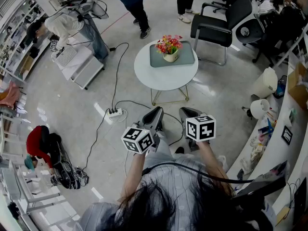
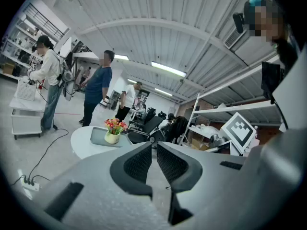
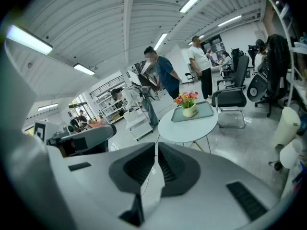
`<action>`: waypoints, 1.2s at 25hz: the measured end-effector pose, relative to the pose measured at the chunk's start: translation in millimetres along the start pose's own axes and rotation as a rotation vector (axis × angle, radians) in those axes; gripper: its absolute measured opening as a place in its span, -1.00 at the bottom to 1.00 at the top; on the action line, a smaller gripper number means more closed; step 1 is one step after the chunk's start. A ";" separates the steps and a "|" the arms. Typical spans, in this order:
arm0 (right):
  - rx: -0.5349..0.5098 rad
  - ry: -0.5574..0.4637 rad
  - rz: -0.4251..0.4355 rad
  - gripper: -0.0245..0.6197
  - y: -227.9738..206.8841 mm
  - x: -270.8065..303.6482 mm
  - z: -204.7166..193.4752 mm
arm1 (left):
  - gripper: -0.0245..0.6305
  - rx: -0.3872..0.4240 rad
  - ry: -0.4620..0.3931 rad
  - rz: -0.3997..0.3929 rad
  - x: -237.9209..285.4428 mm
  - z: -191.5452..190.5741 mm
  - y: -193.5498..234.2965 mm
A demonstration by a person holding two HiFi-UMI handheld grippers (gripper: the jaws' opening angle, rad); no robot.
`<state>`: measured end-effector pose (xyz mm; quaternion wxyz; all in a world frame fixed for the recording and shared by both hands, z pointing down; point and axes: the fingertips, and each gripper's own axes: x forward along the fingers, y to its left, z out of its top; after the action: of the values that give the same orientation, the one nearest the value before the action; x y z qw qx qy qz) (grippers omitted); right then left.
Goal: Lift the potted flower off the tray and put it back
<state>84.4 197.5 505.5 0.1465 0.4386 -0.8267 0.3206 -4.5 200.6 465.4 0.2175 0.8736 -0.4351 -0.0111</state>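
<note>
The left gripper (image 1: pixel 154 113) is held with its 2 jaws closed, the ribbed pads brought together to a thin slit and nothing caught between them, as is seen in the left gripper view (image 2: pixel 154 145). A white power strip (image 1: pixel 114 112) is seen on the floor just left of these jaws. The right gripper (image 1: pixel 187 112) is held beside the left one, and its 2 jaws are likewise pressed together on nothing (image 3: pixel 157 145).

The potted flower (image 1: pixel 169 47) is found well ahead of both pairs of jaws, out of their reach. It is set upright in the grey tray (image 1: pixel 186 57), which lies on the round white table (image 1: pixel 166 78). From the left gripper the pot (image 2: pixel 113 130) is seen ahead and to the left of the jaw tips, inside the tray (image 2: pixel 98 137). From the right gripper it (image 3: pixel 188 103) is seen ahead and slightly right of the tips, on the tray (image 3: pixel 207 111) and table (image 3: pixel 184 128). A black office chair (image 1: pixel 219 25) is placed beyond the table, right of both grippers.
</note>
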 end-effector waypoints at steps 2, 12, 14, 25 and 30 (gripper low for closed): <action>0.001 -0.006 -0.009 -0.78 0.8 -5.8 -1.8 | -0.79 0.032 0.018 -0.005 -3.3 -3.1 -5.3; 0.041 -0.069 -0.017 -0.78 1.7 -20.0 4.2 | -0.79 0.087 0.050 -0.044 -3.5 -7.3 -19.6; 0.051 -0.084 -0.009 -0.78 1.1 -20.7 6.9 | -0.79 0.092 0.052 -0.048 -0.7 -8.1 -20.1; 0.006 -0.059 -0.016 -0.78 -1.9 -5.2 9.0 | -0.79 0.088 0.084 -0.036 12.2 -16.1 -2.6; 0.027 -0.055 -0.027 -0.78 -11.1 12.9 21.4 | -0.79 0.089 0.111 -0.040 26.9 -13.6 15.6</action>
<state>86.9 170.7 500.6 0.1221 0.4602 -0.8201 0.3173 3.4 176.8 488.4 0.2021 0.8902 -0.4050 0.0521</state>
